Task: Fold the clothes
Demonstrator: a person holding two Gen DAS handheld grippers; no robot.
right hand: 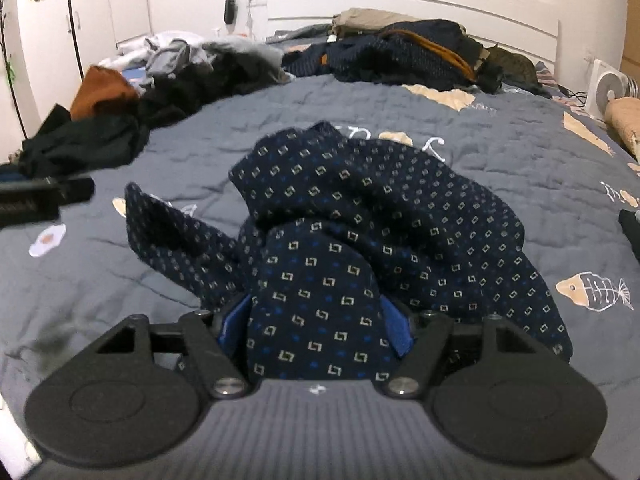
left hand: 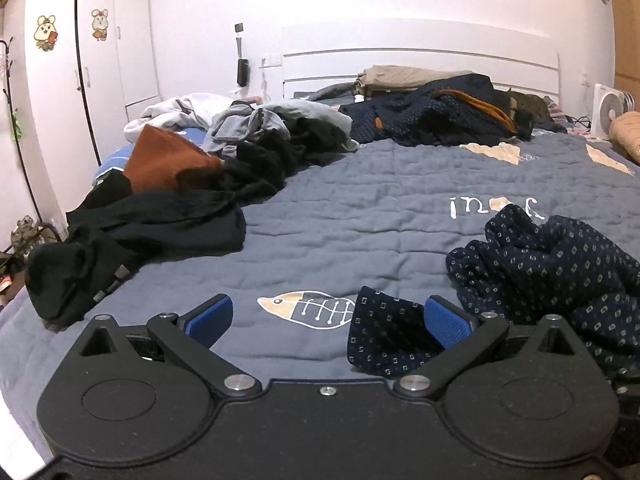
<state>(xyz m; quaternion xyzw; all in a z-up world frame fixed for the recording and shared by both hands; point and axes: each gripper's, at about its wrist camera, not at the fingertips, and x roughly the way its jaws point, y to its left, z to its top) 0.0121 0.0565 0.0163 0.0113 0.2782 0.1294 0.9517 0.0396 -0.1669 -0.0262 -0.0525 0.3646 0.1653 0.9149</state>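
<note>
A navy garment [right hand: 384, 216] with small square and dot prints lies crumpled on the grey-blue quilt [right hand: 360, 104]. My right gripper [right hand: 316, 320] is shut on a thick bunched fold of it, and the cloth fills the gap between the blue pads [right hand: 234, 322]. In the left wrist view the same garment [left hand: 560, 264] lies at the right. One pointed corner [left hand: 384, 332] of it rests just inside the right finger of my left gripper [left hand: 328, 316]. That gripper stands wide open, low over the quilt, holding nothing.
A pile of black, rust-brown and grey clothes [left hand: 192, 184] runs along the bed's left side. More dark clothes [left hand: 440, 116] and a tan piece lie by the white headboard [left hand: 420, 64]. A small white fan [left hand: 610, 114] stands at the far right, and a wardrobe [left hand: 80, 80] at the left.
</note>
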